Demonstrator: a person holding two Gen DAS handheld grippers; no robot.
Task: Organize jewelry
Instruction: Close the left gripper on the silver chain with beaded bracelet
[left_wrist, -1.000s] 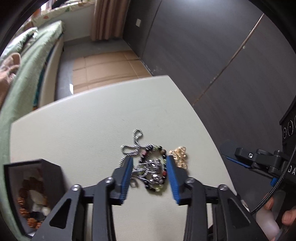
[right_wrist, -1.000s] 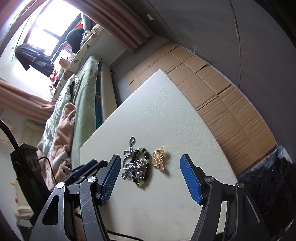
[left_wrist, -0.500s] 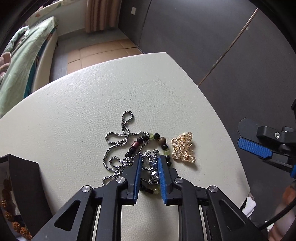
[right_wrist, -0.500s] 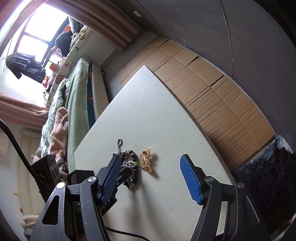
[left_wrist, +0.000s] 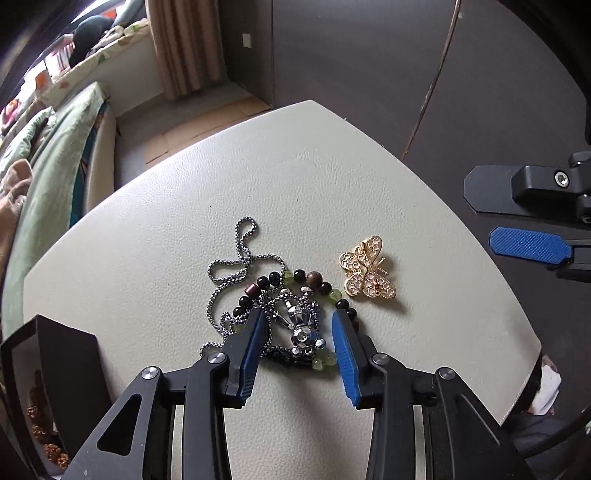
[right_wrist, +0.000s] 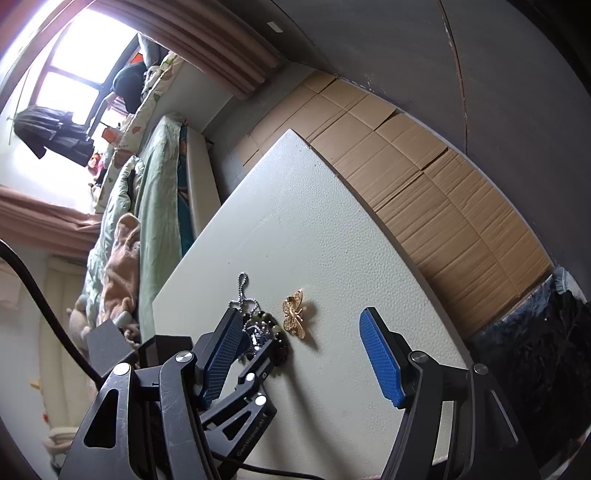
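Bare tabletop (left_wrist: 155, 236) lies beyond the jewelry heap (left_wrist: 280, 306) — black box (left_wrist: 55, 369) crowds the left.

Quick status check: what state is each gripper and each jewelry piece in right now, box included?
Left gripper: open, straddling the pendant.
Right gripper: open, empty.
Silver chain necklace with pendant: tangled over the bracelet.
Dark-and-green beaded bracelet: on table.
Gold butterfly brooch: lying apart.
Black jewelry box: open.

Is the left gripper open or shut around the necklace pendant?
Open. The left gripper has its blue pads either side of the silver pendant, with a gap showing on both sides; nothing is clamped.
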